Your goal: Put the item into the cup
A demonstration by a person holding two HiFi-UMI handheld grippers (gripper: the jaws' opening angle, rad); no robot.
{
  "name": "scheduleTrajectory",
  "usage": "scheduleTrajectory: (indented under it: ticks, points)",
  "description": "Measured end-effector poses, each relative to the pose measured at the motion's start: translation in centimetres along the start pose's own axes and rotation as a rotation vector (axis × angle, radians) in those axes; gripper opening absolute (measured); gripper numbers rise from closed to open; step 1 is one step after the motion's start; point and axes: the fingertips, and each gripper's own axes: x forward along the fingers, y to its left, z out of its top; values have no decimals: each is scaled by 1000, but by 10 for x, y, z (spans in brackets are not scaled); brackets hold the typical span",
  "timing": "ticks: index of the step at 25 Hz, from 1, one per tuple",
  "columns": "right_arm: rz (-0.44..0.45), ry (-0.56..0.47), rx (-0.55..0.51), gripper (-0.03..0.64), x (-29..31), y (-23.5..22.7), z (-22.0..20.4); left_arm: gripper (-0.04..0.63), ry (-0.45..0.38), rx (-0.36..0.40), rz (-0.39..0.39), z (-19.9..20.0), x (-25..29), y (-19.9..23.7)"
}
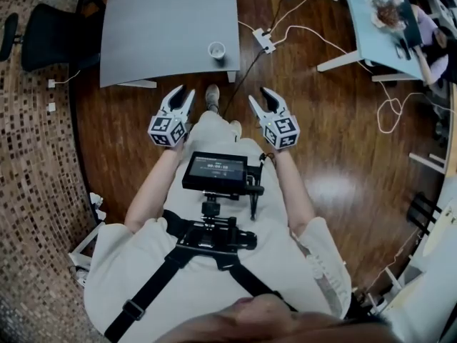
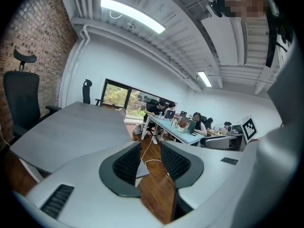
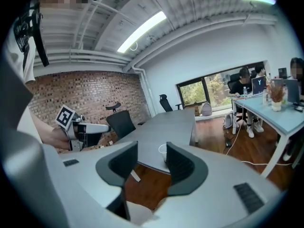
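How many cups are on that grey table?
1. The cup stands near the grey table's front edge, towards its right corner. The head view cuts off the far end, so more may be hidden.

A small white cup (image 1: 216, 50) stands upright near the front edge of the grey table (image 1: 164, 20); apparently empty.

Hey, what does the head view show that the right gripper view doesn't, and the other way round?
Only the head view: the chest-mounted screen, the power strip on the floor, and the right gripper seen from above, jaws apart and empty.
Only the right gripper view: the ceiling lights and the window.
Both: the grey table, the white cup standing near its edge, and the left gripper held short of the table.
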Motion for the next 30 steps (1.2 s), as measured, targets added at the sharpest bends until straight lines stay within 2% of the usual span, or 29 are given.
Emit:
scheduleTrajectory:
  ticks: [7,12,15,20,25,30]
  points:
    - [26,17,-8,199,-4,4,-18,130,-13,-64,79,-20,-27,16]
    - [23,-13,-1,199,-6,9,-14,129,-17,-67,89,-14,-30,27]
    - [11,-30,1,199,-10,10,-5,129,-18,-60,77,-7,-22,25]
    - [-36,-50,43,199,-17,-8,-19,129,-12,-40,28,-5,-11,10]
    - [-100,-69,49,199,22,25,8,129,38,-24,-38,12,-21,61]
    - [-146,-62,71,199,49,46,10,129,75,-12,-76,20,-24,96]
